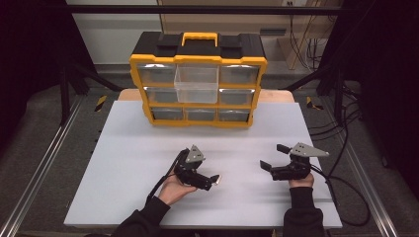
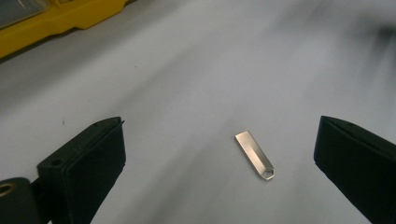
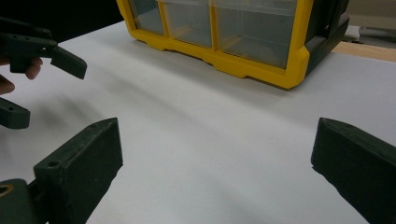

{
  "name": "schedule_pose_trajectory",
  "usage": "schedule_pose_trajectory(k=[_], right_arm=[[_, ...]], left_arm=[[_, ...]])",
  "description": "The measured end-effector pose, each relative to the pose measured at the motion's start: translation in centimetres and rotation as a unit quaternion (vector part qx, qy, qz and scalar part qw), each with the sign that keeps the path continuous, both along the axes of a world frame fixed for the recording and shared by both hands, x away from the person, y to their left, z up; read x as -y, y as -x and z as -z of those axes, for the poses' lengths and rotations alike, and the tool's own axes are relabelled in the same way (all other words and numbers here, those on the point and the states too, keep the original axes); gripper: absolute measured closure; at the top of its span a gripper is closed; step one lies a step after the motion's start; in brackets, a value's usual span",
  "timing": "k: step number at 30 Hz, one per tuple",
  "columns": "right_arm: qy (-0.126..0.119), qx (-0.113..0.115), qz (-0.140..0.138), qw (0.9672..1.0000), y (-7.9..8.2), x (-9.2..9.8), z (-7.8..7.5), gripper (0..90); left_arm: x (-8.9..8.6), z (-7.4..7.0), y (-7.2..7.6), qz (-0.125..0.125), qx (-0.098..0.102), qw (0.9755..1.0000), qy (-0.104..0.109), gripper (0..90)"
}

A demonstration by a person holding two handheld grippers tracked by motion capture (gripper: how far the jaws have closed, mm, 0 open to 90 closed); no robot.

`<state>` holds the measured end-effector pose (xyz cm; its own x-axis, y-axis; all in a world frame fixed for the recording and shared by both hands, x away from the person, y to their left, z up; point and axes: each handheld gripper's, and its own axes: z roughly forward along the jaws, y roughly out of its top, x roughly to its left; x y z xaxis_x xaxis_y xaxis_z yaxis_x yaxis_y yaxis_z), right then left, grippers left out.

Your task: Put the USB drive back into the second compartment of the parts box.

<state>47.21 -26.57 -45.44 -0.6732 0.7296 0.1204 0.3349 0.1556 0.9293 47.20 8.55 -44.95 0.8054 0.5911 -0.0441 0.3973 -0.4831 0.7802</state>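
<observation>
On the white bench (image 1: 123,163), low centre, left tongs (image 2: 219,158) gaped over the flat metal tag (image 2: 254,154), right tongs (image 3: 217,163) likewise apart; thin tag likely to skid from the pinch.

No readable text, brand or nr anywhere. The yellow-black drawer organizer (image 1: 197,79) has no legible label on frame or drawers, and the small metal USB stick (image 2: 254,154) shows a bare shiny face w/o print. Grippers' grey plates and white tabletop (image 1: 123,163) carry no markings either.
</observation>
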Motion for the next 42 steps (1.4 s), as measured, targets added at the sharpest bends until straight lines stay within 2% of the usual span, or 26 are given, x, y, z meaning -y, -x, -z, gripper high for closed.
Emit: schedule_pose_trajectory(k=[12, 19, 20, 22, 23, 32, 42], right_arm=[[-0.002, 0.0, 0.0, 1.0, 0.0, 0.0, -0.1, 2.5], [-0.002, -0.002, 0.0, 1.0, 0.0, 0.0, 0.0, 2.5], [-0.002, -0.001, -0.001, 1.0, 0.0, 0.0, 0.0, 2.5], [-0.002, -0.002, -0.001, 1.0, 0.0, 0.0, 0.0, 2.5], [-0.002, 0.0, -0.001, 1.0, 0.0, 0.0, 0.0, 2.5], [-0.002, -0.002, -0.001, 1.0, 0.0, 0.0, 0.0, 2.5], [-0.003, 0.0, -0.002, 1.0, 0.0, 0.0, -0.1, 2.5]], left_arm=[[1.7, 1.3, -0.1, 0.006, -0.027, 0.9993, -0.025, 8.2], [2.0, 1.7, -0.3, 0.004, -0.044, 0.9988, -0.023, 18.1], [2.1, 1.8, -0.2, 0.004, -0.049, 0.9986, -0.021, 22.1], [2.1, 1.8, -0.2, 0.006, -0.05, 0.9985, -0.021, 24.0], [2.2, 1.9, -0.2, 0.005, -0.051, 0.9984, -0.025, 28.4], [2.7, 2.1, 0.1, 0.01, -0.056, 0.9976, -0.04, 44.2], [3.2, 2.3, 0.3, 0.015, -0.058, 0.9969, -0.05, 57.7]])
